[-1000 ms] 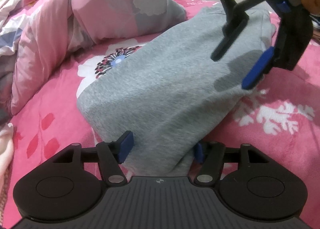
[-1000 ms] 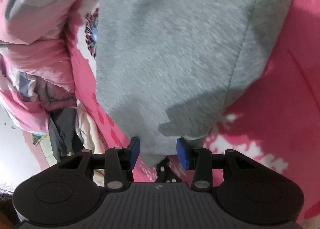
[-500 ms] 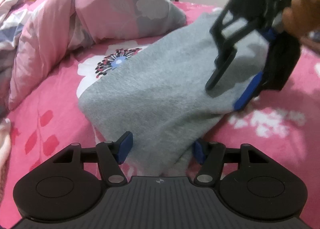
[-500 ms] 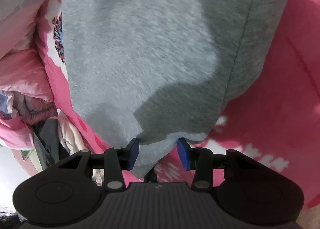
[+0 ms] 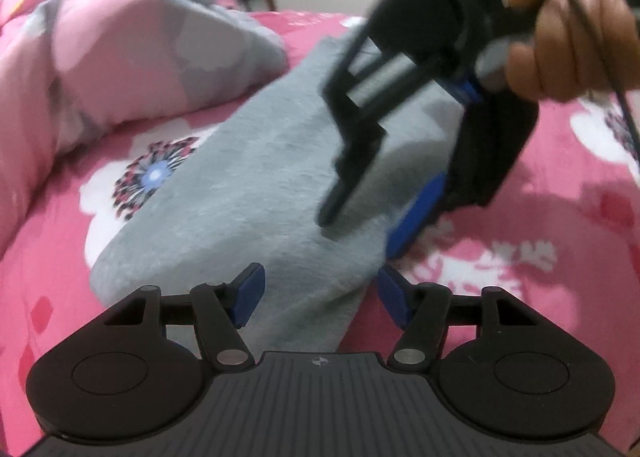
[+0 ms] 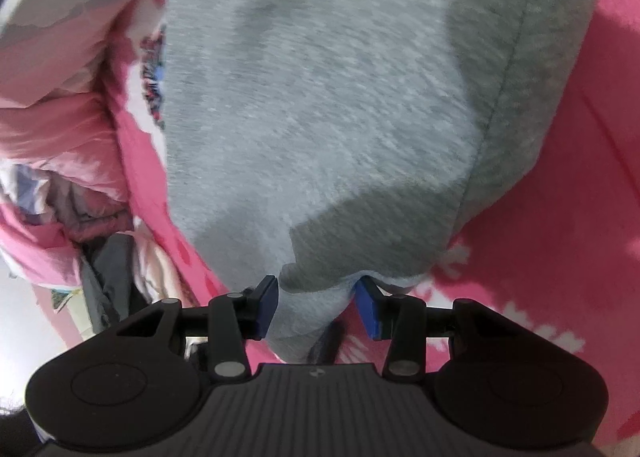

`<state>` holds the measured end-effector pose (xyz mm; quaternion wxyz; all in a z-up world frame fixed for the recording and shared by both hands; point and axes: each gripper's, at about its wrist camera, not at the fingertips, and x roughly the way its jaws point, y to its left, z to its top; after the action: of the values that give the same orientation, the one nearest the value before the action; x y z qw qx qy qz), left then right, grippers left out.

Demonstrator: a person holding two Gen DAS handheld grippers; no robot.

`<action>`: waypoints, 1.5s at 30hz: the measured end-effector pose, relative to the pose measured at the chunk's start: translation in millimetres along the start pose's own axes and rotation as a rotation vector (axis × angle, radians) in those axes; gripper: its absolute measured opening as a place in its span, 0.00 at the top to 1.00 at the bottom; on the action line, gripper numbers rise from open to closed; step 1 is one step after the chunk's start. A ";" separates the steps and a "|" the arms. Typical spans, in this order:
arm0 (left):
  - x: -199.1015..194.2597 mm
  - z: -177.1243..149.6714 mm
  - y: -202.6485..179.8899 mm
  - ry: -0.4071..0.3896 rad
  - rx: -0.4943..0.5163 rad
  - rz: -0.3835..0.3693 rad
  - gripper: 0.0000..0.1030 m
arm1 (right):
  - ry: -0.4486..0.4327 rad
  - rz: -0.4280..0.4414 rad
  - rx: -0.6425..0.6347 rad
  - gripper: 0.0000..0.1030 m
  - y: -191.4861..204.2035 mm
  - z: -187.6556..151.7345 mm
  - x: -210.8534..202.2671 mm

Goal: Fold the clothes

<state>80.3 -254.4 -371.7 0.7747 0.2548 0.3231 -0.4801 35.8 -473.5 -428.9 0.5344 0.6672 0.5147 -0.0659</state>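
A grey fleece garment [image 5: 248, 185] lies along a pink floral bed sheet [image 5: 540, 225]. Its near end is bunched between the blue pads of my left gripper [image 5: 320, 293], which is shut on it. In the left wrist view my right gripper [image 5: 360, 237] comes in from the upper right, held by a hand [image 5: 568, 37], its fingers straddling the garment's right edge just beyond my left gripper. In the right wrist view the garment [image 6: 320, 97] stretches away, and a fold of its edge is pinched in my right gripper [image 6: 316, 305].
A rumpled pink and grey quilt [image 5: 120, 57] is heaped on the left side of the bed and shows again as a quilt [image 6: 52, 37] in the right wrist view. Loose dark and pale clothes [image 6: 108, 265] lie past the bed's left edge. Bare sheet [image 6: 560, 217] lies right of the garment.
My right gripper has come down and closer to my left gripper, bringing the garment's edge with it. The left gripper keeps its hold and has hardly moved.
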 end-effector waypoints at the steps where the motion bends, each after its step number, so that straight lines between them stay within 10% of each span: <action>1: 2.4 0.6 0.4 0.006 0.001 -0.001 0.41 | -0.005 0.009 -0.012 0.55 0.6 -0.4 -0.9; 18: 16.8 15.2 24.3 0.041 -0.184 -0.104 0.47 | -0.007 0.095 -0.120 0.55 8.2 5.6 -1.3; 45: 20.5 15.6 3.2 0.005 0.029 -0.032 0.85 | -0.032 0.080 0.017 0.55 -7.2 17.4 -19.6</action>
<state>94.0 -275.9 -376.4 0.7624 0.2622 0.3220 -0.4963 29.4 -500.0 -428.3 0.5389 0.6907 0.4786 -0.0596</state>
